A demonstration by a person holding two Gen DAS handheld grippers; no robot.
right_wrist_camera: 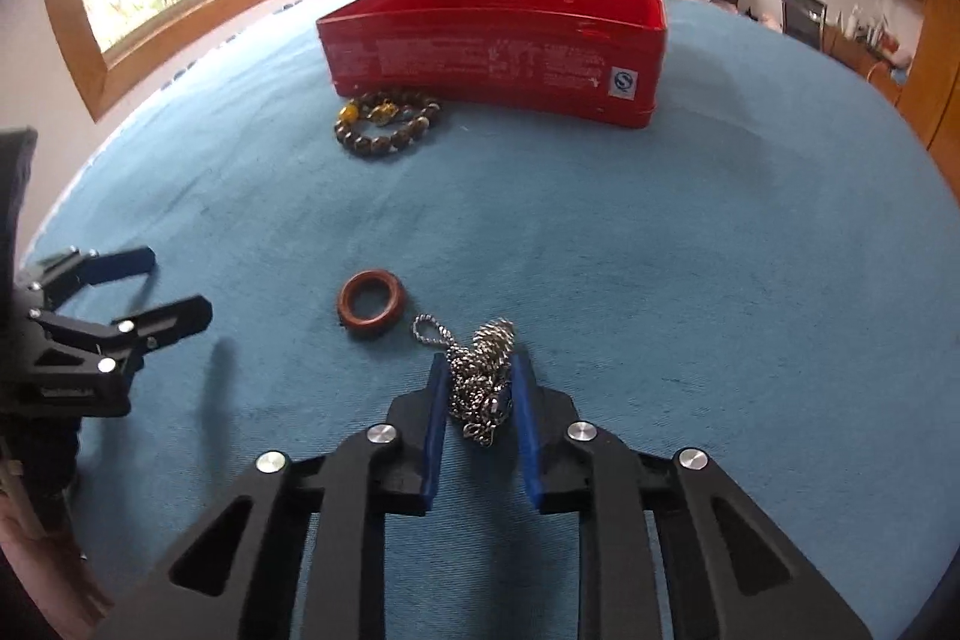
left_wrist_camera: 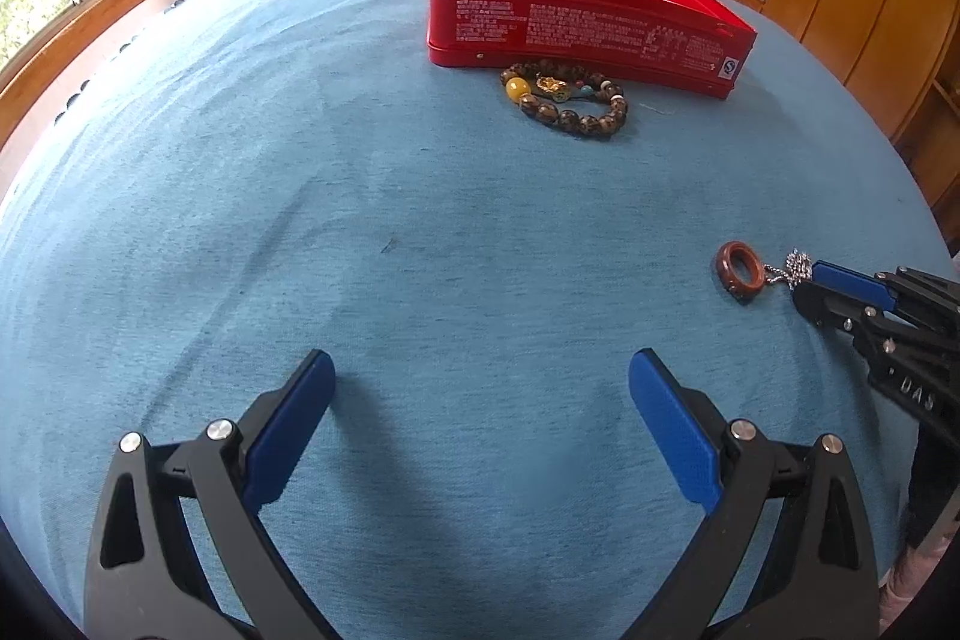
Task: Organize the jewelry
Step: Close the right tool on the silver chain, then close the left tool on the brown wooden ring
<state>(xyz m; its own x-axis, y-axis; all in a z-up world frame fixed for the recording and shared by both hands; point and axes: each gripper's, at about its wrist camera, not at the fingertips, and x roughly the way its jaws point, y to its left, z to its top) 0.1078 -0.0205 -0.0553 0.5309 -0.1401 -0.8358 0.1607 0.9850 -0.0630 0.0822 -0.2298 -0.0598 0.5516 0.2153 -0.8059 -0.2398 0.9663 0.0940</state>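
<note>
Jewelry: we see a silver chain point(right_wrist_camera: 483, 382) bunched on the blue bed sheet point(right_wrist_camera: 660, 250), joined to a red-brown ring pendant point(right_wrist_camera: 370, 303) lying just beside it.
Bead bracelet point(right_wrist_camera: 384, 121): we find it on the sheet, against the tin's near wall.
Red tin point(right_wrist_camera: 498, 52): lid off; we cannot see its inside.
Right tongs point(right_wrist_camera: 480, 388): nearly closed around the chain pile, blue pads flanking it on both sides.
Left tongs point(left_wrist_camera: 480, 412): spread wide, holding nothing, low over bare sheet.
</note>
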